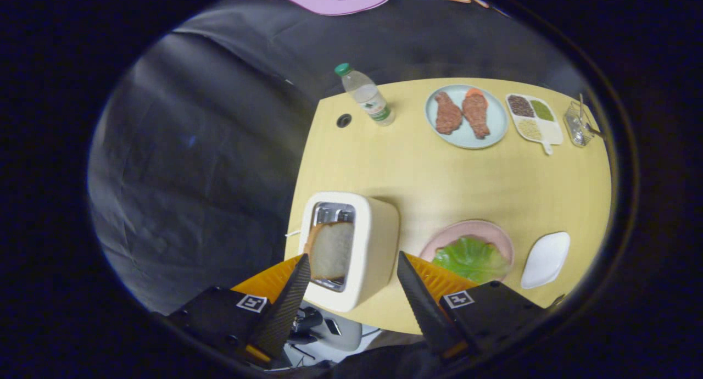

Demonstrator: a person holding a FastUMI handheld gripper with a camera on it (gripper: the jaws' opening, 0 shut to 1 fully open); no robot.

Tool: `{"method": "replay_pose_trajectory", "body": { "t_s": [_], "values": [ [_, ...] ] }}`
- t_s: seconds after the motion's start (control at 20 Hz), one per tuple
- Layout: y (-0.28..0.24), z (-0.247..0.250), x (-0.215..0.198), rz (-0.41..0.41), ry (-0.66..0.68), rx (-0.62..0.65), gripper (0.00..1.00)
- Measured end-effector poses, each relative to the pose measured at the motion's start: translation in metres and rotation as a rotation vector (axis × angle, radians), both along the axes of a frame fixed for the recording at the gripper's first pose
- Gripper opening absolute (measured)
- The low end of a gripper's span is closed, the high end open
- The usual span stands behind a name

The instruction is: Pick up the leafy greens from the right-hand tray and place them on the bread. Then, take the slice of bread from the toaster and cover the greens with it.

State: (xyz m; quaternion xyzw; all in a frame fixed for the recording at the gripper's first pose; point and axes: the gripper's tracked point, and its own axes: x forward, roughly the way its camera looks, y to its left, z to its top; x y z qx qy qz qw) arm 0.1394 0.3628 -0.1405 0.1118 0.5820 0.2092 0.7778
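Gripper [351, 263] hung above the toaster [360, 247] w/ fingers spread wide, holding nothing; toaster sat between them. Bread slice [331, 250] stood upright in the slot. Right of toaster, leafy greens [471, 258] lay on a pink plate [475, 229], then a white tray [545, 259] beside it. Farther back on the table [439, 176]: bottle [367, 96], blue plate w/ meat [467, 117], divided dish [534, 120].
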Motion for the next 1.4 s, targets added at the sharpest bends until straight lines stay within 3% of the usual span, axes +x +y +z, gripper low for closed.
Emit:
{"method": "replay_pose_trajectory", "body": {
  "t_s": [0.25, 0.85, 1.05, 1.2, 1.4],
  "values": [
    [0.043, -0.03, -0.01, 0.028, 0.075, -0.009, 0.99],
    [0.064, -0.071, -0.016, 0.105, 0.101, -0.118, 0.54],
    [0.037, -0.072, -0.01, 0.1, 0.101, -0.181, 0.17],
    [0.026, -0.063, -0.013, 0.093, 0.113, -0.147, 0.09],
    [0.021, -0.031, -0.01, 0.083, 0.099, -0.042, 0.09]
  ]
}}
